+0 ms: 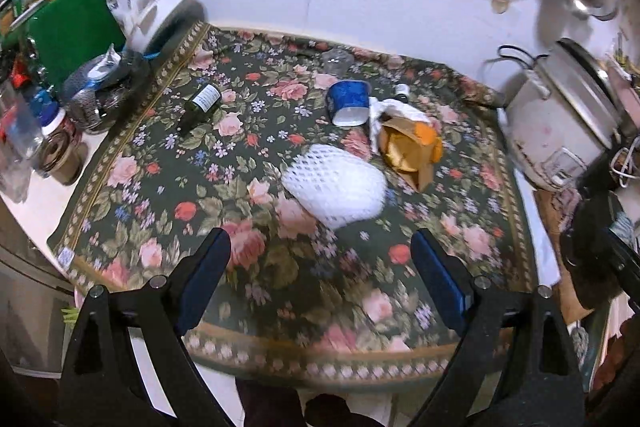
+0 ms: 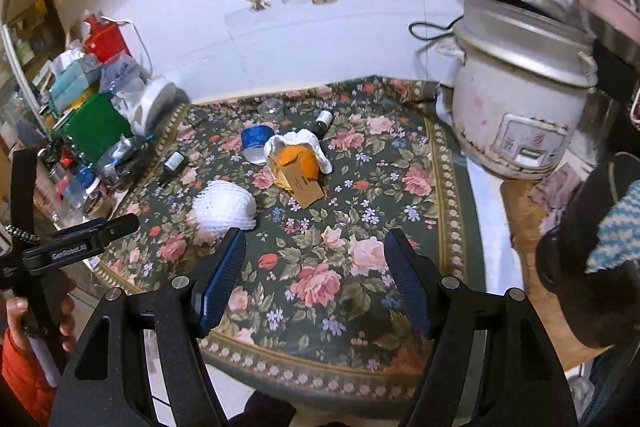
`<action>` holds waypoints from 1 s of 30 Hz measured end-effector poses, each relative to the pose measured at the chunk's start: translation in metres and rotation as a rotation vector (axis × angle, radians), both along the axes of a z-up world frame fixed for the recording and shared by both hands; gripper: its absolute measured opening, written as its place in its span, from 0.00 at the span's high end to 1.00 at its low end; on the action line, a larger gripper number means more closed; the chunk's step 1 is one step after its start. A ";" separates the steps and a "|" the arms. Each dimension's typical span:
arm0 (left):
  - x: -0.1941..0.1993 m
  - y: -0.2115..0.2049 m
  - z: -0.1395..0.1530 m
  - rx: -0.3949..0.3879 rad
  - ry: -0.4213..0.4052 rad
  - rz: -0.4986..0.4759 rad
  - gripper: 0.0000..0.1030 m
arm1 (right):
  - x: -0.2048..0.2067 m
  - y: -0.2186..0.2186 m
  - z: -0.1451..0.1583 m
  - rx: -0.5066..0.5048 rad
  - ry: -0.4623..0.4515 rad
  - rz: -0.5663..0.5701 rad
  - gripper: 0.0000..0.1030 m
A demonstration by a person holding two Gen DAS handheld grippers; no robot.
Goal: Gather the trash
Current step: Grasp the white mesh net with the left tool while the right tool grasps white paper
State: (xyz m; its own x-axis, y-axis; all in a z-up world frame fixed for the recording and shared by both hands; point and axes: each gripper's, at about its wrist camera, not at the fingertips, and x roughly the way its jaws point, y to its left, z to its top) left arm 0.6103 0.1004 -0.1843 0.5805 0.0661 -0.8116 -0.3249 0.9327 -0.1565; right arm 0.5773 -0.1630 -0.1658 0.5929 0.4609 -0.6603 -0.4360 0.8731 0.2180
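Trash lies on a floral cloth (image 1: 168, 163) (image 2: 400, 155). A white foam net (image 1: 335, 187) (image 2: 224, 207) lies in the middle. Behind it are a tipped blue cup (image 1: 348, 103) (image 2: 256, 141), a brown paper bag with orange peel (image 1: 412, 147) (image 2: 298, 167), crumpled white tissue (image 1: 400, 109) (image 2: 308, 141), a dark glass bottle lying down (image 1: 202, 105) (image 2: 173, 163), a small dark bottle (image 1: 401, 91) (image 2: 322, 121) and clear plastic (image 1: 336, 61) (image 2: 270, 107). My left gripper (image 1: 320, 255) is open and empty, just short of the foam net. My right gripper (image 2: 316, 251) is open and empty over the cloth.
A white rice cooker (image 1: 560, 119) (image 2: 516, 99) stands at the right. Jars, boxes, bags and a green box (image 1: 72, 31) (image 2: 92, 127) crowd the left edge. A pan and utensils hang on the back wall. The left gripper's body (image 2: 60, 247) shows at the left of the right wrist view.
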 end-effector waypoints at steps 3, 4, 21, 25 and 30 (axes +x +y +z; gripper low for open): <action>0.021 0.015 -0.011 -0.040 0.009 -0.022 0.11 | 0.017 0.015 -0.004 0.000 0.013 -0.005 0.34; 0.031 0.020 -0.016 -0.049 0.015 -0.040 0.11 | 0.023 0.019 -0.005 -0.005 0.014 -0.012 0.34; 0.132 0.048 -0.106 -0.212 0.138 -0.279 0.34 | 0.178 0.087 -0.058 0.052 0.218 -0.194 0.34; 0.134 0.052 -0.104 -0.253 0.103 -0.301 0.62 | 0.209 0.105 -0.071 0.041 0.261 -0.170 0.34; 0.136 0.065 -0.095 -0.259 0.076 -0.293 0.90 | 0.237 0.125 -0.097 0.013 0.338 -0.149 0.42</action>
